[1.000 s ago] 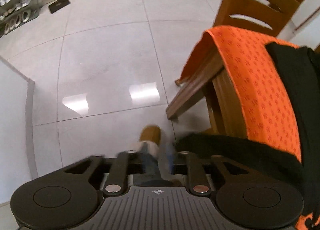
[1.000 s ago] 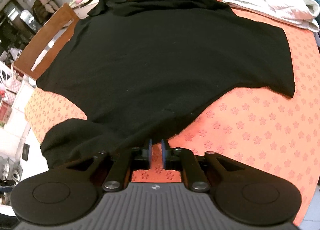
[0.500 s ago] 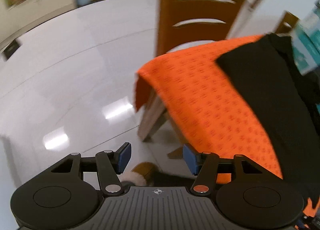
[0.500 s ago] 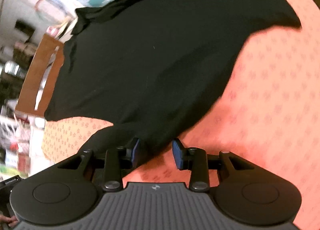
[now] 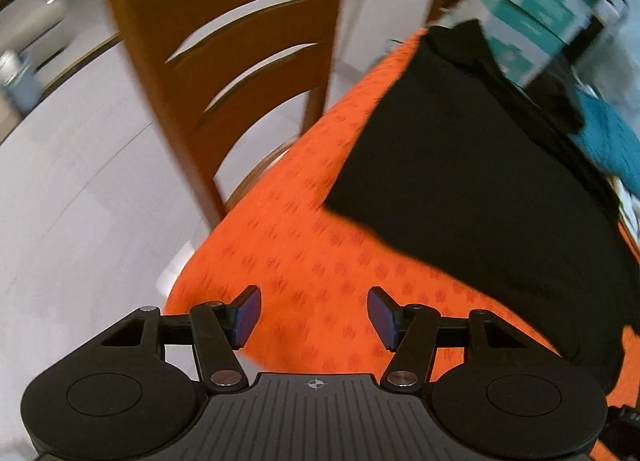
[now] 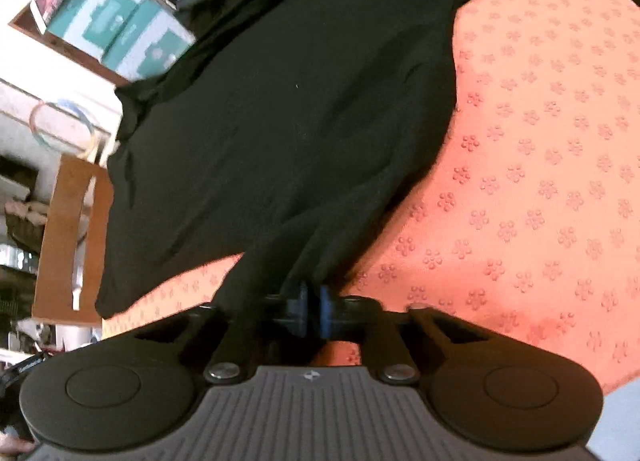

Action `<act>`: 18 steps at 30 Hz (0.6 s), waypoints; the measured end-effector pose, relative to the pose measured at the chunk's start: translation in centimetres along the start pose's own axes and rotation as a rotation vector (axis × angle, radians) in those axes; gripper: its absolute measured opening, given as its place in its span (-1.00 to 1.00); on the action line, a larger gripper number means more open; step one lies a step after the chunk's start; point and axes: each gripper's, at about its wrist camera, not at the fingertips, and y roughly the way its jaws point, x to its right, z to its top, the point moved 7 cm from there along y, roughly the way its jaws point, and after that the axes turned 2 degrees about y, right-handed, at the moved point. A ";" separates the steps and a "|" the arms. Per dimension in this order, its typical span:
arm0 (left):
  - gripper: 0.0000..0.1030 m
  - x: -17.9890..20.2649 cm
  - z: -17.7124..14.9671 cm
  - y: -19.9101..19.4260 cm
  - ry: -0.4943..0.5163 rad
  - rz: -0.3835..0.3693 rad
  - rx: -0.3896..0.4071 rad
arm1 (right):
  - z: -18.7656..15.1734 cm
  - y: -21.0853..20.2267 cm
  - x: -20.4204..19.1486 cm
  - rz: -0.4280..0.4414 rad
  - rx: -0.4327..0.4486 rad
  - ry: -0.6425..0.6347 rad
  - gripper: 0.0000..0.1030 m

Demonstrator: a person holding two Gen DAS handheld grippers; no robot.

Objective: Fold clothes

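A black shirt (image 6: 288,109) lies spread on a table covered with an orange flower-patterned cloth (image 6: 540,181). My right gripper (image 6: 313,311) is shut on the shirt's near hem, and the fabric bunches up from its fingers. In the left wrist view the same shirt (image 5: 480,189) lies to the right on the orange cloth (image 5: 300,261). My left gripper (image 5: 314,315) is open and empty above the bare cloth near the table's corner, short of the shirt's nearest corner.
A wooden slat-back chair (image 5: 240,61) stands at the table's left side; it also shows in the right wrist view (image 6: 72,241). Teal and white boxes (image 6: 132,33) and a blue blanket (image 5: 612,141) lie beyond the shirt. White tile floor (image 5: 80,181) lies to the left.
My right gripper opened and has shut again on the shirt's hem, bunching it. My left gripper opened, let go of the dark fabric and swung from over the floor to above the table corner.
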 end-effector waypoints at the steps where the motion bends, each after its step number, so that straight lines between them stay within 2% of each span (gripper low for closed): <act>1: 0.28 0.2 0.6 0.5 0.026 -0.005 0.003 | -0.2 -0.6 -0.1 -0.003 0.027 0.004 -0.96; 7: 0.29 0.9 2.9 2.9 0.075 -0.036 0.001 | -2.0 -5.7 1.4 -0.076 0.113 0.018 -0.97; 12: 0.32 1.0 4.2 4.6 0.091 -0.036 -0.001 | -3.0 -7.0 3.9 -0.157 0.112 0.061 -0.96; 15: 0.32 1.0 4.9 5.6 0.100 -0.035 -0.002 | -2.5 -7.3 4.4 -0.197 0.122 0.058 -0.85; 18: 0.32 1.0 5.0 6.1 0.079 -0.050 -0.002 | -0.1 -7.8 4.2 -0.199 0.180 0.039 -0.42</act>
